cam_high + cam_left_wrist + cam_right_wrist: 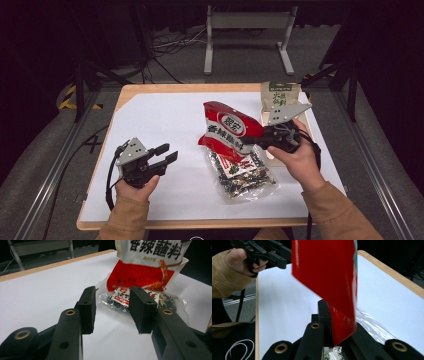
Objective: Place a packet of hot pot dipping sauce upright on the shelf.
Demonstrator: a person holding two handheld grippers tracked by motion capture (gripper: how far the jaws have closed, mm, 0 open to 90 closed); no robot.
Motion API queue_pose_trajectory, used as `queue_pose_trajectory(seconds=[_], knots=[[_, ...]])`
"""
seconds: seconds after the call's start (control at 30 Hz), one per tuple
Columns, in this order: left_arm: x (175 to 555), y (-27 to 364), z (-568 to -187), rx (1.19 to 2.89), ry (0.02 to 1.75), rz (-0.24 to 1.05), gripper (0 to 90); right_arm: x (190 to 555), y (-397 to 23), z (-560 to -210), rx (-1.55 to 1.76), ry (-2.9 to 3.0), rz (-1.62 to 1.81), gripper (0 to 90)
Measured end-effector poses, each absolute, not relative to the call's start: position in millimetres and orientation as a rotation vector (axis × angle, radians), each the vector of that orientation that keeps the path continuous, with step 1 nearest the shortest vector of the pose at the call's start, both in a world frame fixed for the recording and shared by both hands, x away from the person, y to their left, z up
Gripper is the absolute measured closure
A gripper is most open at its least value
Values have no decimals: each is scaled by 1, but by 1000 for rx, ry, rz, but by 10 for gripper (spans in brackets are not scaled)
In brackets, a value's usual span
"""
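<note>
My right gripper (248, 144) sits right of centre in the high view, its jaws pressed together on the lower edge of a red seasoning packet (227, 127), which stands up off the white table cover (165, 117) with its white label and black characters facing the camera. In the right gripper view the packet's glossy red back (329, 282) rises from between the two black jaws and leans toward the upper middle of the frame. Beneath the packet, toward the lower centre of the high view, a clear bag of dark dried pieces (245, 175) lies flat on the cover, touching the packet's bottom edge as far as I can tell. My left gripper (167, 153) rests at the lower left of the high view, well apart from both bags, its jaws spread with nothing between them; in the left gripper view they frame the clear bag (117, 300) and the red packet (147, 270) beyond. A beige pouch with a green label (280, 95) lies at the upper right, behind my right hand (295, 160).
</note>
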State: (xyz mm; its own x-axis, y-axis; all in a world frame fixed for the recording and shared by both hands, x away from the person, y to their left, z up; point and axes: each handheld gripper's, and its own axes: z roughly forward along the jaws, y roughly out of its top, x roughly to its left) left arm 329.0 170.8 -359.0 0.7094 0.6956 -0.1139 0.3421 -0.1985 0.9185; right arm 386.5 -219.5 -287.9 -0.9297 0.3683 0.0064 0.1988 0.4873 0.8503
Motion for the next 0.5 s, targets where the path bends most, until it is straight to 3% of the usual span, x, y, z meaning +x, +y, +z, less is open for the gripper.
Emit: queue_pose_trajectory(seconds=[0.5], knots=[[336, 188, -366, 1821, 883, 422, 514, 400, -256, -255, 486, 2511, 1290, 892]])
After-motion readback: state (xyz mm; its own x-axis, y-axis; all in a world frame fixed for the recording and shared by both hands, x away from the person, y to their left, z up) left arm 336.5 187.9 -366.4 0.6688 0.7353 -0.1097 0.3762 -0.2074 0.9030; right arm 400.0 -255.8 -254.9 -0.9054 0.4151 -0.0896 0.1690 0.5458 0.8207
